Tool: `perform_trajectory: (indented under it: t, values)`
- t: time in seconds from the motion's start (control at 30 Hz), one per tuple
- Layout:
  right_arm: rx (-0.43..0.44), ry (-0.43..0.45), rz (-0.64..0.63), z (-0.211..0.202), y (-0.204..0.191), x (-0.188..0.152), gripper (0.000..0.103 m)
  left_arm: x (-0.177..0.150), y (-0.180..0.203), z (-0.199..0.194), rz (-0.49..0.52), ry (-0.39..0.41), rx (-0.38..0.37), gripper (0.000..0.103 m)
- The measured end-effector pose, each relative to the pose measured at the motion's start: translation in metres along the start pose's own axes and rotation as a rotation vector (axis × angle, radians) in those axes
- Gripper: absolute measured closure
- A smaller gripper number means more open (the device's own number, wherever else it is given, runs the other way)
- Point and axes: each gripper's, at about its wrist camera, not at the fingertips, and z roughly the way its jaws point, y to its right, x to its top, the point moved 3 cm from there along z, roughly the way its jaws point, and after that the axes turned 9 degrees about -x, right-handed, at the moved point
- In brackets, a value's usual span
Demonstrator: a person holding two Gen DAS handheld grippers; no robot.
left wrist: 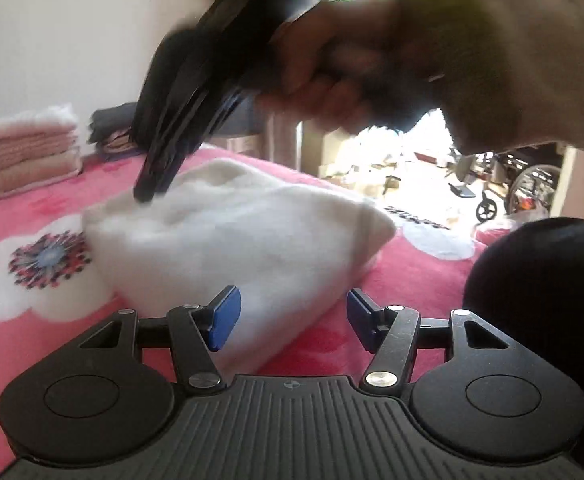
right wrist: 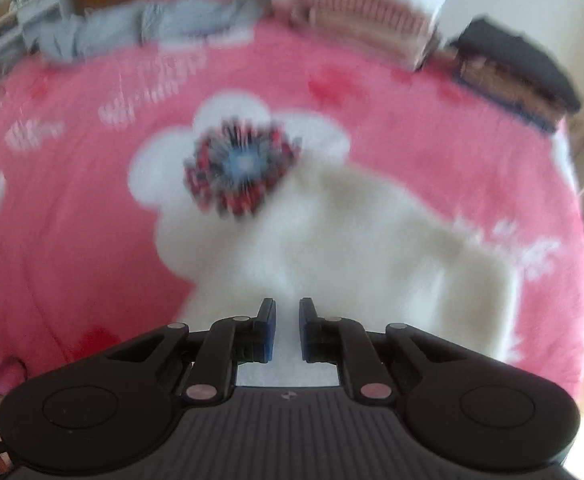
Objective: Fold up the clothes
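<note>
The white fluffy folded garment [left wrist: 235, 236] lies on the pink plush blanket with white flower prints [left wrist: 19, 208], directly ahead of the left gripper [left wrist: 294, 318], whose 2 blue-padded fingers [left wrist: 225, 318] stand wide apart with nothing between them, the near edge of the garment reaching up to the gap. Beyond the garment's far left corner, the right gripper [left wrist: 147, 194] comes down from above, held by a hand [left wrist: 332, 68] in a pale sleeve, its dark tips touching or just above the white pile; motion blur hides which. From the right wrist view, the right gripper [right wrist: 287, 328] has its 2 fingers [right wrist: 268, 330] nearly together with a narrow slit left, white fabric showing behind the slit; whether cloth is pinched cannot be told. Far ahead of that gripper sit a stack of folded pink towels [right wrist: 356, 12], a dark folded pile [right wrist: 520, 68] to its right, and a crumpled grey garment [right wrist: 139, 28] to its left.
</note>
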Motion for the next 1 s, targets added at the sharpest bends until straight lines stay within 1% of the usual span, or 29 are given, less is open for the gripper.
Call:
perform_trajectory:
  t: [0.03,0.17,0.2,0.27,0.33,0.4,0.43,0.5,0.57,0.63,0.73,0.83,0.9,1.0]
  values:
    - [0.005,0.009,0.004,-0.009,-0.002,0.003,0.091,-0.002,-0.004,-0.002,-0.010,-0.013,0.014,0.043]
    - [-0.093,-0.088,-0.104,0.036,-0.019,-0.046,0.093,-0.010,-0.017,-0.009,-0.085,-0.058,0.050,0.044]
    - [-0.094,-0.070,-0.088,0.040,-0.019,-0.052,0.094,-0.012,-0.020,-0.010,-0.110,-0.065,0.054,0.044]
    - [-0.098,-0.079,0.002,0.032,-0.014,-0.046,0.093,-0.015,-0.025,-0.008,-0.148,-0.073,0.059,0.044]
    - [-0.099,-0.081,0.017,0.015,-0.015,-0.042,0.093,-0.018,-0.030,-0.006,-0.187,-0.080,0.060,0.044]
    - [-0.094,-0.071,0.018,-0.008,-0.018,-0.040,0.092,-0.022,-0.033,0.001,-0.221,-0.094,0.041,0.044]
    - [-0.063,-0.084,0.041,-0.019,-0.020,-0.042,0.092,-0.022,-0.033,0.003,-0.237,-0.100,0.028,0.045]
    - [-0.066,-0.141,0.037,-0.013,-0.027,-0.054,0.092,-0.024,-0.032,0.009,-0.262,-0.120,-0.007,0.045]
    - [-0.082,-0.184,0.030,0.003,-0.033,-0.071,0.094,-0.027,-0.031,0.013,-0.262,-0.139,-0.010,0.045]
    - [-0.068,-0.184,0.083,0.011,-0.030,-0.082,0.095,-0.030,-0.030,0.011,-0.254,-0.136,-0.016,0.046]
    - [-0.069,-0.203,0.103,-0.003,-0.029,-0.073,0.094,-0.032,-0.028,0.004,-0.247,-0.121,-0.025,0.048]
    - [-0.043,-0.198,0.058,-0.024,-0.040,-0.069,0.093,-0.033,-0.029,0.003,-0.260,-0.125,-0.025,0.049]
    - [-0.036,-0.233,0.045,-0.015,-0.049,-0.081,0.093,-0.035,-0.029,0.006,-0.264,-0.134,-0.026,0.049]
    - [-0.093,-0.231,0.041,0.022,-0.056,-0.103,0.097,-0.035,-0.025,0.008,-0.221,-0.150,-0.014,0.049]
